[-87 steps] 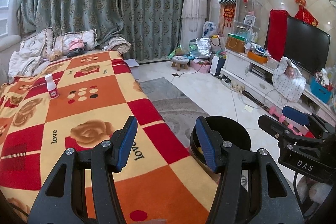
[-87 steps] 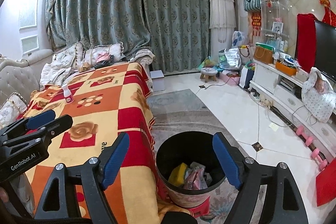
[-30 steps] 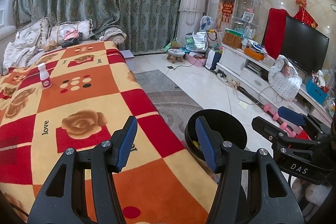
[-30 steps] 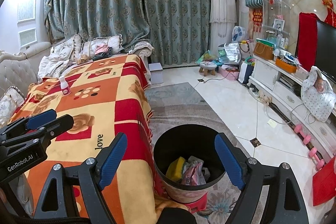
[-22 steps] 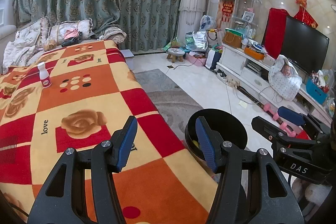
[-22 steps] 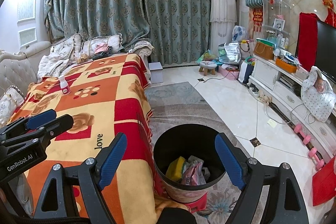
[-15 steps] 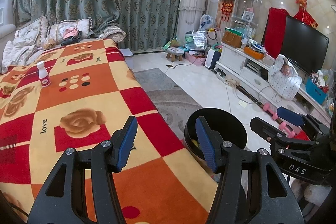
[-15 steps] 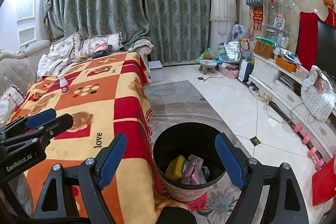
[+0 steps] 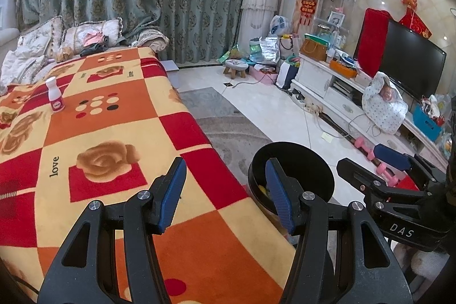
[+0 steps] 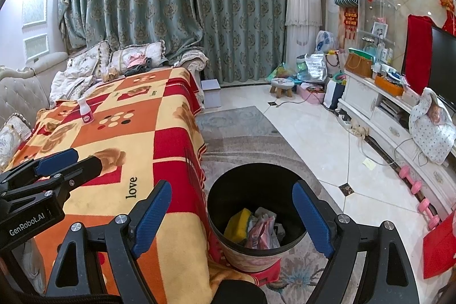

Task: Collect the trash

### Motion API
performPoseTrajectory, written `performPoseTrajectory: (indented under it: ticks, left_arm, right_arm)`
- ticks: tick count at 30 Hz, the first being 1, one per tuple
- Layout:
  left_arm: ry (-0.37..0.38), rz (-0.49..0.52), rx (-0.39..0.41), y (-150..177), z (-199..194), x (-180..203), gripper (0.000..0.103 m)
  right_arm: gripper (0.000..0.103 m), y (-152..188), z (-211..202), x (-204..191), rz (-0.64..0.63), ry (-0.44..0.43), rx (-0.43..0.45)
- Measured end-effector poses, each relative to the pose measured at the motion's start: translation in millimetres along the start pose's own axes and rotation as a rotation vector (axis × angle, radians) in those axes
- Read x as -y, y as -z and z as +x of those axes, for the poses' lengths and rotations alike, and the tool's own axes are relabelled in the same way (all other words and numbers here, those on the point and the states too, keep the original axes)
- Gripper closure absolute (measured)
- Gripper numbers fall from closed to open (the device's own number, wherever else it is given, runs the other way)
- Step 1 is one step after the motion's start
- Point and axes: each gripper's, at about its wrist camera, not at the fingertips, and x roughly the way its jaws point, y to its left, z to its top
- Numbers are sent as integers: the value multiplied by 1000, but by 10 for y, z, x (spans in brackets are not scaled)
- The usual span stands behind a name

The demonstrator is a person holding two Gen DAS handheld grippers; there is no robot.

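Nearest me, my left gripper (image 9: 225,190) stands half open and empty over the blanket (image 9: 108,116); my right gripper (image 10: 232,215) gapes wide, empty too, above the black bin (image 10: 256,218) holding rubbish. Farther up the blanket, ahead and leftward, stands the small white bottle (image 9: 55,99), upright, probably empty, though I can't tell. I judge my left hand the nearer.

Blanket (image 9: 108,116): checked in red, orange and pale yellow, with tan roses, dot clusters and black "love" lettering
Bottle (image 9: 54,98) on the blanket: white, pink label
Bin (image 10: 256,215) beside the blanket: black inside, floral outside; contents yellow, pink and white
Curtains (image 10: 159,19) beyond the blanket: grey-green damask
Gripper pads: blue, on black frames
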Motion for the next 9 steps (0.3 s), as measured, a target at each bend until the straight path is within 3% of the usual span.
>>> performPoseTrajectory:
  ticks: [9]
  left_arm:
    - [-1,-26,-32,49,32,-42,46]
  right_arm:
    - [18,0,97,-39,-16,-8,-24]
